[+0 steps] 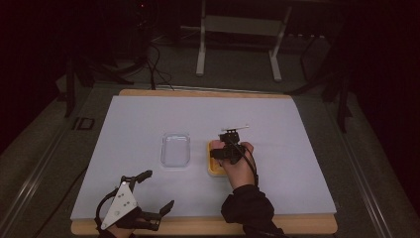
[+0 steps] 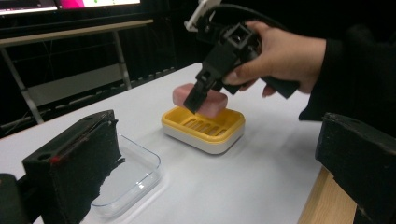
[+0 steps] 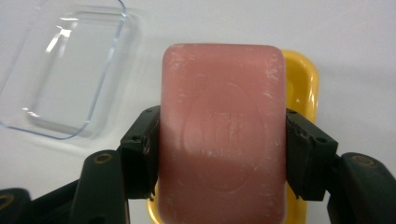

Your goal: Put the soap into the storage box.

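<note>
My right gripper (image 3: 219, 154) is clamped on a pink bar of soap (image 3: 222, 140), one black jaw pressing each long side. The bar is a rounded rectangle, matte and slightly scuffed with pale flecks along its edges, and it carries an oval stamp with raised lettering (too soft to read). I hold it just above the yellow slotted soap dish (image 2: 203, 127), beside the clear plastic lid (image 3: 60, 70). My left gripper (image 1: 153, 191) rests at the table's near edge, jaws spread wide and empty
</note>
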A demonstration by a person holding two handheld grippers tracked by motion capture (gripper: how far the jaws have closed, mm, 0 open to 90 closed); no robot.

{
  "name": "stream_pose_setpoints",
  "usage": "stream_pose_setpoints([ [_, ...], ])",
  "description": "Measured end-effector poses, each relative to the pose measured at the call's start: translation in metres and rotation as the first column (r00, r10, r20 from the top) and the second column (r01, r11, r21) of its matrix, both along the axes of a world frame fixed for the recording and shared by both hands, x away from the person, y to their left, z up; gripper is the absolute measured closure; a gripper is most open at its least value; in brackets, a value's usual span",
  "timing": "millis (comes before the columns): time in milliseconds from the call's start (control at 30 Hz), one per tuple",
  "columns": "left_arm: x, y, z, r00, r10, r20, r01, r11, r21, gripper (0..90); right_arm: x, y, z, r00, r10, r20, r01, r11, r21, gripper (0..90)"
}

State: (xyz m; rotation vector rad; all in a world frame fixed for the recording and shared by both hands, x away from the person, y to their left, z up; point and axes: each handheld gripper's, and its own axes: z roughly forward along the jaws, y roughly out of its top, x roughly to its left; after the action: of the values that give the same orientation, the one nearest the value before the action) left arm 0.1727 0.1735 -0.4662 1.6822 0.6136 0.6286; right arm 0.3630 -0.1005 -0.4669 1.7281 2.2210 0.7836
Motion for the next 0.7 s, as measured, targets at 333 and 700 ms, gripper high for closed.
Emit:
stream_pose_setpoints([
  [333, 0.000, -0.001, 0.000, 0.9999, -0.013, -0.002, 0.013, 0.9999, 0.003, 0.5, -0.002, 0.001, -0.025, 0.9971, -0.076, -0.002, 0.076, 0.997, -0.019, 37.8],
  [700, -0.001, 0.000, 0.000, 0.9999, -0.016, -0.003, 0.016, 0.9999, -0.002, 0.5, 0.000, 0.009, -0.036, 0.9968, -0.079, 0.012, 0.080, 0.995, -0.057, 36.9],
])
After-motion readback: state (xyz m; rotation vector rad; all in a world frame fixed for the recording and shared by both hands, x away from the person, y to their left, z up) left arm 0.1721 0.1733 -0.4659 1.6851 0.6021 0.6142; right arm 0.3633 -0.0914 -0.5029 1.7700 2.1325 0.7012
